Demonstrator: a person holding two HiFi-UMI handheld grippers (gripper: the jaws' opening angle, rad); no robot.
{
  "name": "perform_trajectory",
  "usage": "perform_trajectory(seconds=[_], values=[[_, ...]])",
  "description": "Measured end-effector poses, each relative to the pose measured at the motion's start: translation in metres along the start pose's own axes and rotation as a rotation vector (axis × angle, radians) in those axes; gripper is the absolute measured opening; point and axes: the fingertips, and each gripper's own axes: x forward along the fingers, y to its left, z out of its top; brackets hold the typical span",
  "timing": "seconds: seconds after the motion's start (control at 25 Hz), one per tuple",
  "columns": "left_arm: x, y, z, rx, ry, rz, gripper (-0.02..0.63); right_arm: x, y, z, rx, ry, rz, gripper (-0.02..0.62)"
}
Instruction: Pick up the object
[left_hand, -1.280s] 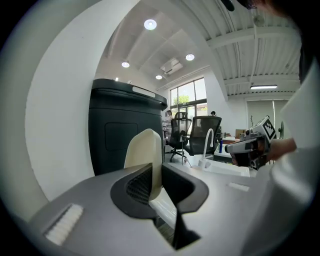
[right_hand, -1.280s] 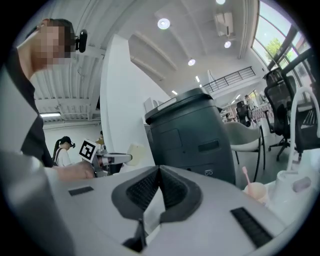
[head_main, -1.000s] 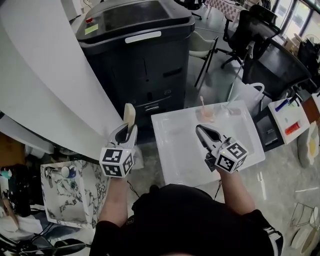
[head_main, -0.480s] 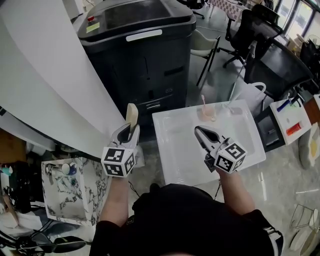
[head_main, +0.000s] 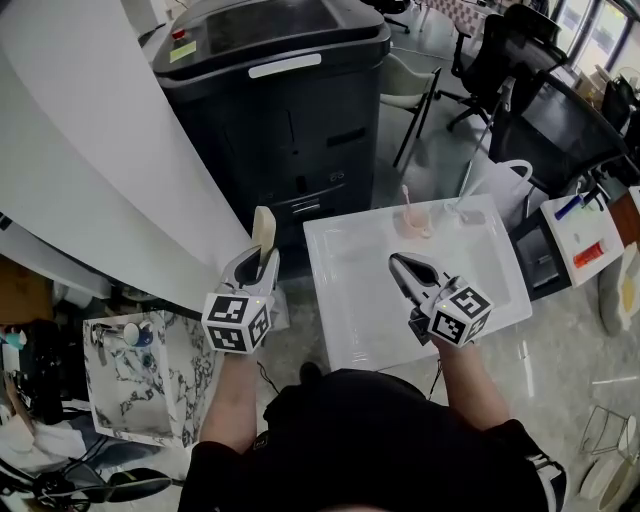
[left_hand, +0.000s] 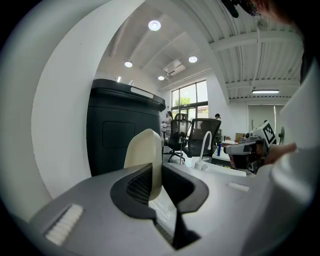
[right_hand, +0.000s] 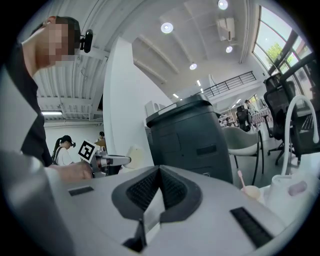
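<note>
The left gripper (head_main: 262, 256) was clenched on a cream-coloured flat object (head_main: 263, 226). The object stood upright out of the jaws, and its rounded end pointed to the far side. In the left gripper view it sat between the two dark pads, and both pads pressed on its lower part. This gripper was held in the air just to the left of a white table (head_main: 345, 300) with a raised rim, in front of a big black machine (head_main: 285, 110).

The right gripper (head_main: 394, 259) was above the table. Its jaws were closed together, and the right gripper view showed nothing between the pads.

A pink cup (head_main: 412, 224) with a stick in it stood at the far edge of the table, well apart from both grippers. A marbled bag (head_main: 135, 375) was on the floor at the near left, and a white bag (head_main: 503, 190) stood past the far right corner of the table
</note>
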Motion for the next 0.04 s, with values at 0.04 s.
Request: perform_trajectory(seconds=[0.04], values=[[0.0002, -0.0005, 0.0002, 0.0, 0.0, 0.0, 0.055, -0.0007, -0.0006, -0.0006, 0.002, 0.001, -0.001, 0.012]])
